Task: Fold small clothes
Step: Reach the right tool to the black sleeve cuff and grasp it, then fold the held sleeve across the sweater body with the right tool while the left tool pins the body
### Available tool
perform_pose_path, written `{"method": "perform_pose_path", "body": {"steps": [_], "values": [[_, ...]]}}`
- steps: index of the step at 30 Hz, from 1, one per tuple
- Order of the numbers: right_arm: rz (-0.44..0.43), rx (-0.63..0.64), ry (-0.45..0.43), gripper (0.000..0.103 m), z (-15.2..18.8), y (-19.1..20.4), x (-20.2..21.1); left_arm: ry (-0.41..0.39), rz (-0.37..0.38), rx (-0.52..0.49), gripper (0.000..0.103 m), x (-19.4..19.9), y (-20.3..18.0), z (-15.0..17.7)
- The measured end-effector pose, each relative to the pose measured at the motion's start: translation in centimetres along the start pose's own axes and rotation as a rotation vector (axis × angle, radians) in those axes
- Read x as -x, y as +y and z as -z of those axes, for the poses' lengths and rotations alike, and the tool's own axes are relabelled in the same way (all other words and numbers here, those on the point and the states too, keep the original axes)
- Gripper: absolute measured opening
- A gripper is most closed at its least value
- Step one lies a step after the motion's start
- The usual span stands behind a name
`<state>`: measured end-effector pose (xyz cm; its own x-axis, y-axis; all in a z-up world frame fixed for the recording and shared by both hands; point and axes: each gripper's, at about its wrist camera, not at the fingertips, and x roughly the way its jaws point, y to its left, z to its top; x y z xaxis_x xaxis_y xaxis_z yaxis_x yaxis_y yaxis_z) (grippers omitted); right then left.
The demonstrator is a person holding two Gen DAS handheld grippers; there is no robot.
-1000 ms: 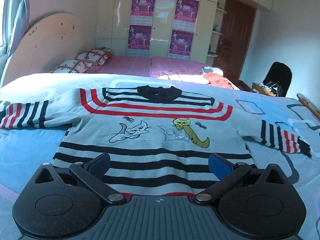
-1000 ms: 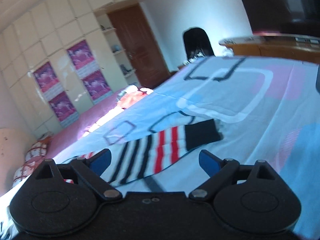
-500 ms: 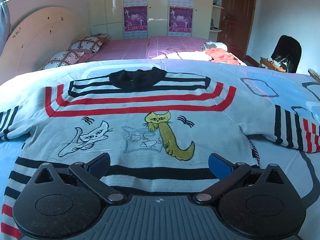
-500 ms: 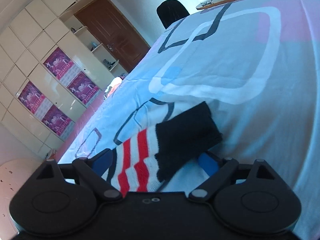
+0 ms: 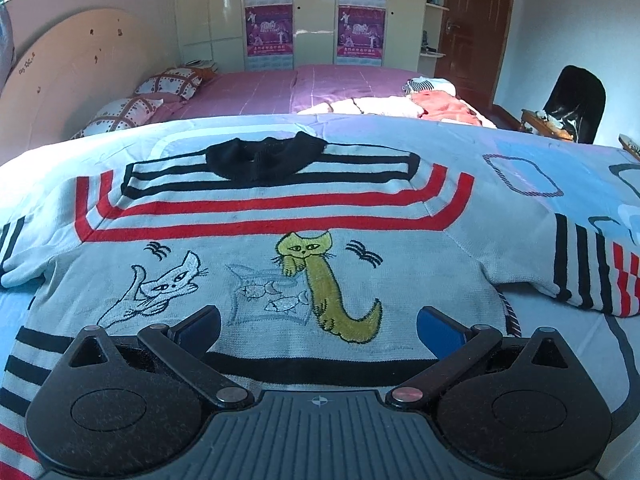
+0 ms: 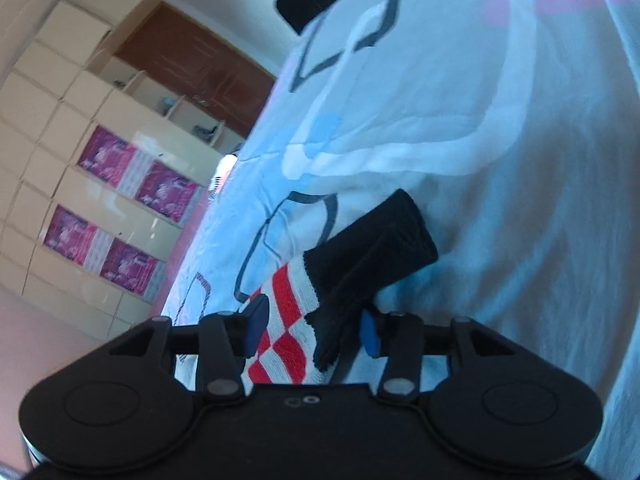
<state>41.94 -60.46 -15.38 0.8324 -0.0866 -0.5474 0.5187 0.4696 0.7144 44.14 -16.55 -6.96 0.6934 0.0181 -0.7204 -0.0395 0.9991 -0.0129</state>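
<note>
We hold our left hand-held gripper [image 5: 318, 326] pitched downward, its two blue pads spread wide apart with nothing pinched between them; the black linkage arms splay outward to either side. Our right hand-held gripper [image 6: 312, 330] is rolled to one side, so its view is tilted. Its jaws are closing, the blue pads drawn in fairly near each other, with knit fabric lying between them; the left pad touches it, the right pad sits just beside it.

Striped sleeve [image 6: 296, 344] between closing jaws
</note>
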Motion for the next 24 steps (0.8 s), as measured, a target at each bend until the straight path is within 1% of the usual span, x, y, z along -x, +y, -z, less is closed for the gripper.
{"method": "perform_pose_path", "body": {"steps": [1,2,3,4,6,8,10,13,14,15,16,17,19,21,24], "values": [[0.031,-0.018,0.006,0.012,0.0,0.2,-0.1,0.005,0.001,0.011,0.103,-0.1,0.4,0.0],[0.076,-0.032,0.015,0.007,0.0,0.2,-0.2,0.009,0.000,0.019,0.103,-0.2,0.9,0.1],[0.104,-0.054,0.030,0.005,0.0,-0.2,-0.3,0.011,0.000,0.024,0.103,-0.3,1.3,0.1],[0.115,-0.053,0.032,0.004,0.0,-0.3,-0.2,0.011,0.003,0.027,0.103,-0.4,1.7,0.2],[0.160,0.049,0.030,0.004,0.2,0.7,-0.2,0.001,0.018,0.027,0.103,-0.4,2.7,0.3],[0.179,0.097,0.004,0.004,0.5,1.2,-0.6,-0.001,0.033,0.025,0.103,-0.8,3.7,0.4],[0.173,0.064,-0.017,0.004,0.7,1.0,-0.6,0.007,0.057,0.033,0.103,-1.2,4.9,0.5],[0.160,0.075,-0.014,0.004,0.7,0.8,-0.7,0.011,0.083,0.037,0.103,-1.8,6.9,0.5],[0.154,0.059,-0.011,0.004,0.5,0.6,-0.8,0.006,0.086,0.038,0.103,-2.0,7.8,0.4],[0.159,0.061,-0.009,0.007,0.3,0.7,-0.7,0.001,0.086,0.041,0.103,-2.1,8.7,0.3],[0.183,0.129,-0.024,0.007,0.5,1.8,-0.7,-0.008,0.084,0.048,0.103,-2.1,9.6,0.3],[0.202,0.235,-0.051,0.007,1.2,3.6,-0.4,-0.016,0.082,0.057,0.103,-2.0,10.7,0.3],[0.159,0.371,-0.109,0.007,2.8,7.1,0.5,-0.034,0.066,0.080,0.103,-1.8,13.2,0.4],[0.109,0.487,-0.152,0.007,5.1,11.2,1.1,-0.055,0.030,0.100,0.103,-1.5,15.8,0.6],[0.014,0.665,-0.158,0.007,10.2,17.2,1.3,-0.072,-0.008,0.128,0.103,-1.2,19.3,1.1]]}}
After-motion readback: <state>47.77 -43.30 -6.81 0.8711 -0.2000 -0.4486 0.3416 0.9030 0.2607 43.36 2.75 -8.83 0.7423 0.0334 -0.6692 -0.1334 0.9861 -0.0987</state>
